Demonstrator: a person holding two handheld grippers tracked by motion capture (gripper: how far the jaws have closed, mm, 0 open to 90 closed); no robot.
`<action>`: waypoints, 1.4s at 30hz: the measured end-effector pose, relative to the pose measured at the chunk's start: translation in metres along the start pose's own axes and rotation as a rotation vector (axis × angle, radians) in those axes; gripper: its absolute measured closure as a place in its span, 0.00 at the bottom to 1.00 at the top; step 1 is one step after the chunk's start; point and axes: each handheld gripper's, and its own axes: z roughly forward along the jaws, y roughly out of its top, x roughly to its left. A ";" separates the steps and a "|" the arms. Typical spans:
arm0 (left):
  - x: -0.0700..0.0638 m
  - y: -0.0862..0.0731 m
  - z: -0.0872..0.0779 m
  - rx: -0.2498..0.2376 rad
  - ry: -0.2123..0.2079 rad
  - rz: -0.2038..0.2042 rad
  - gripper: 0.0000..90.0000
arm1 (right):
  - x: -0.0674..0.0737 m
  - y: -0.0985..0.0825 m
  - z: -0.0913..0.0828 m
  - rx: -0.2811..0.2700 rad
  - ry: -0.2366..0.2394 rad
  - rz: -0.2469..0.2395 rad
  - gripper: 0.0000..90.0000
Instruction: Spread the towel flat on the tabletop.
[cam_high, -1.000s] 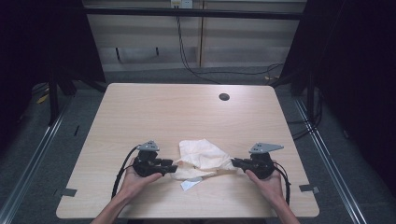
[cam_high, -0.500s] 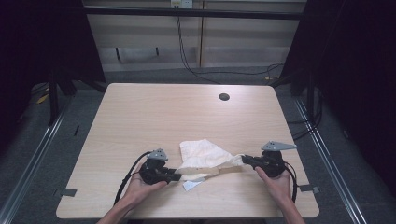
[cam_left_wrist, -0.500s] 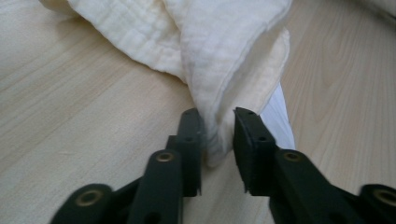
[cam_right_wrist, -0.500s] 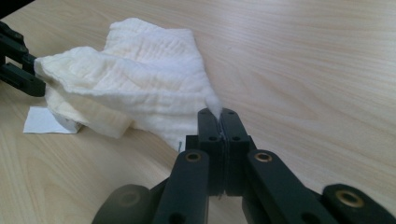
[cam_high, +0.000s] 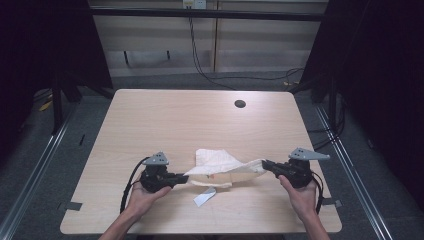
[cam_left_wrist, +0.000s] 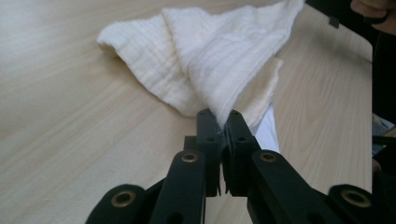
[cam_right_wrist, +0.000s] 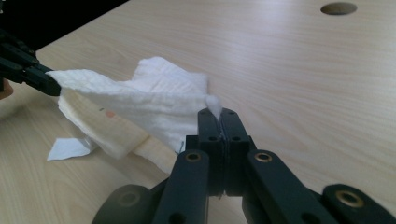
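A cream-white cloth (cam_high: 220, 165) lies crumpled near the table's front, stretched between both grippers. My left gripper (cam_high: 186, 177) pinches its left corner; its jaws have just been closing and now press on the cloth (cam_left_wrist: 219, 60), with the fabric caught between the tips of that gripper (cam_left_wrist: 224, 116). My right gripper (cam_high: 265, 163) is shut on the opposite corner, lifted a little off the table. In the right gripper view a tuft of cloth (cam_right_wrist: 140, 102) pokes out above the tips of the right gripper (cam_right_wrist: 218, 114). A white tag (cam_high: 205, 196) lies on the table under the cloth.
The light wooden table (cam_high: 190, 120) has a round cable hole (cam_high: 240, 104) at the back right. Metal rails and cables run on the floor beyond the table's edges. Black cables trail from both grippers toward the front edge.
The left gripper moved right to the cloth's corner and closed on it. The right gripper moved right and rose slightly, pulling the cloth taut between the two.
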 end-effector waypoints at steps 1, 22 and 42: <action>0.000 0.004 -0.005 -0.020 0.004 -0.001 0.97 | 0.002 0.003 -0.001 -0.009 0.000 -0.006 0.99; 0.001 0.056 -0.051 -0.198 0.021 0.033 0.96 | 0.011 0.075 -0.016 -0.139 0.002 -0.059 1.00; -0.005 0.091 -0.085 -0.270 0.045 0.092 0.96 | 0.026 0.120 -0.038 -0.202 0.016 -0.119 1.00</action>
